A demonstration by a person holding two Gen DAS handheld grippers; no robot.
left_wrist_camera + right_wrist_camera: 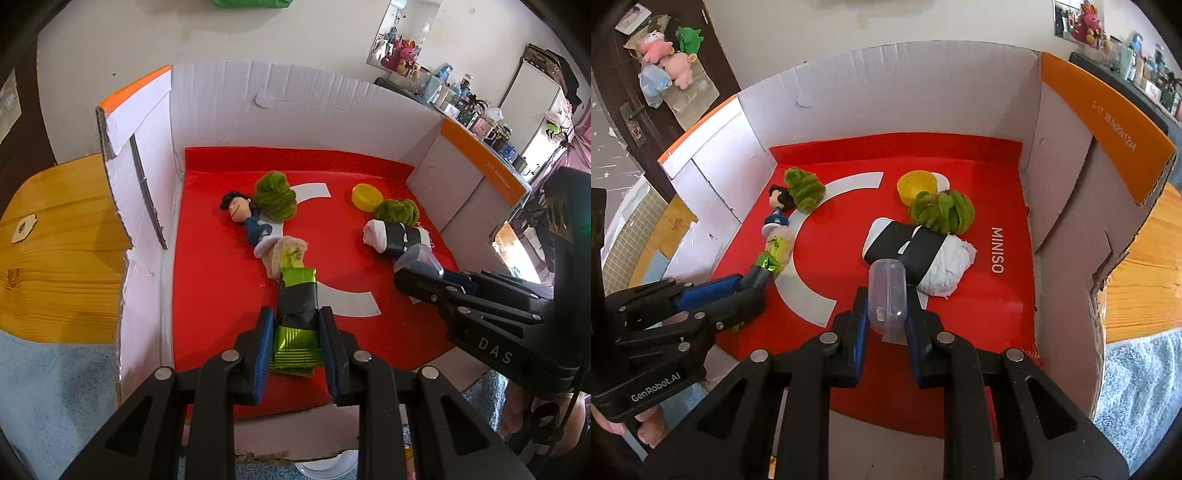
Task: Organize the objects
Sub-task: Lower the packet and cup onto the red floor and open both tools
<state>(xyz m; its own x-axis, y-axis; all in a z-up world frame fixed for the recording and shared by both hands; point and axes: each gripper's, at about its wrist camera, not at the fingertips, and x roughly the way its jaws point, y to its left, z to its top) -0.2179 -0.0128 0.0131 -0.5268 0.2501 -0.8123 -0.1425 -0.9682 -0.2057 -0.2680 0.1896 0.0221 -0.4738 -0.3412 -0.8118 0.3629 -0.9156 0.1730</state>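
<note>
My left gripper (pixel 295 332) is shut on a green foil stick wrapped with black tape (pixel 297 314), whose fuzzy cream tip (pixel 286 254) touches the feet of a small doll (pixel 247 218) lying in the box. My right gripper (pixel 886 314) is shut on a clear plastic cup (pixel 888 291), held just in front of a white bundle banded with black tape (pixel 919 254). Two green fuzzy balls (pixel 805 190) (pixel 942 212) and a yellow cap (pixel 916 186) lie farther back on the red floor. The left gripper (pixel 750 286) shows at the left of the right wrist view.
Everything lies in an open white cardboard box (pixel 295 99) with orange flap edges and a red liner (pixel 1008 206). The box stands on a wooden table (pixel 55 258); a light blue towel (pixel 1141 387) lies at the near side. A cluttered shelf (pixel 461 99) stands behind.
</note>
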